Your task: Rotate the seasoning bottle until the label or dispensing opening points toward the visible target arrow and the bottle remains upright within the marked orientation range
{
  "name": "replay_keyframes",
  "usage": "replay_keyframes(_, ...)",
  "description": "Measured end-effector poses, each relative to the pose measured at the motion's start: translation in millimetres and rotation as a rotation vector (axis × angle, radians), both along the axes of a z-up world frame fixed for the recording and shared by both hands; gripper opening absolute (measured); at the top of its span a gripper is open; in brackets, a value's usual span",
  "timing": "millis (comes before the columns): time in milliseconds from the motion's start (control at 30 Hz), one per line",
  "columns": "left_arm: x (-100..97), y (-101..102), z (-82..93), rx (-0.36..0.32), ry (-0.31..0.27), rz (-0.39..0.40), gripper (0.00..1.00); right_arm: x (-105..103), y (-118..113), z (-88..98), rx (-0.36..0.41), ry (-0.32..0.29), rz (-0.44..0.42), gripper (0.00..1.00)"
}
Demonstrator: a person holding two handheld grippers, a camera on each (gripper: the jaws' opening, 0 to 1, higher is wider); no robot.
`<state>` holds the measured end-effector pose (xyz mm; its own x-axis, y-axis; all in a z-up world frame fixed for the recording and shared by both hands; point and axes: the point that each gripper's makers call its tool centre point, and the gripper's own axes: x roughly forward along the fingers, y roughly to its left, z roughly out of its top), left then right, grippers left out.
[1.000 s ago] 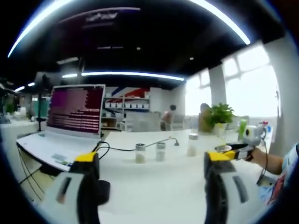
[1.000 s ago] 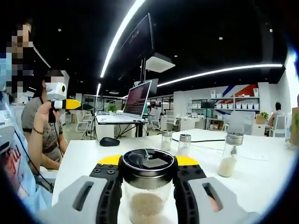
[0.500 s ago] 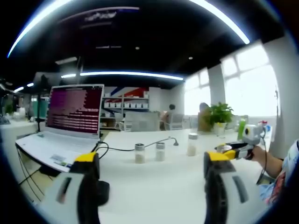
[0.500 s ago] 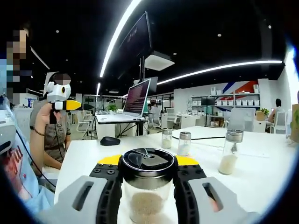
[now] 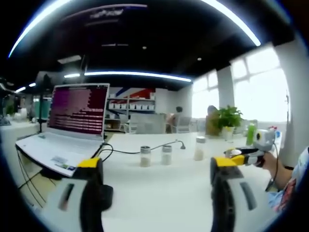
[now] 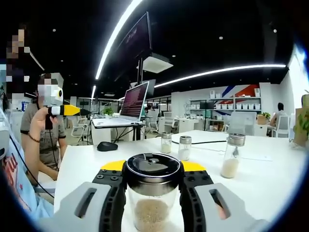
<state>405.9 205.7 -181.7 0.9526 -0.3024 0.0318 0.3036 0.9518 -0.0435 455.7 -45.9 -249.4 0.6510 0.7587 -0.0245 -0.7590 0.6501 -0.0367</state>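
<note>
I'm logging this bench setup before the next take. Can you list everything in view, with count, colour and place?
Clear glass seasoning bottle with dark lid: one, beige grains inside, between the right gripper's jaws.
Small clear shakers with silver caps: three, pale contents, standing apart on the table beyond.
White table: one, under everything.
Open laptop: one, white, pink-lit screen, table's far end.
Black mouse: one, near the laptop.
Potted plant: one, green, by the windows.
Left gripper: grey and yellow, open, empty.
Right gripper: shut on the bottle.
</note>
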Motion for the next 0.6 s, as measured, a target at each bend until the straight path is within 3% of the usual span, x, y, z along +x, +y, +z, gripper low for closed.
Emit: replay_keyframes(600, -3.5, -3.1, 1.5, -0.011, -0.004, -0.008, 0.95, -2.3, -1.6, 2.3, 0.011, -0.032, -0.179, 0.42)
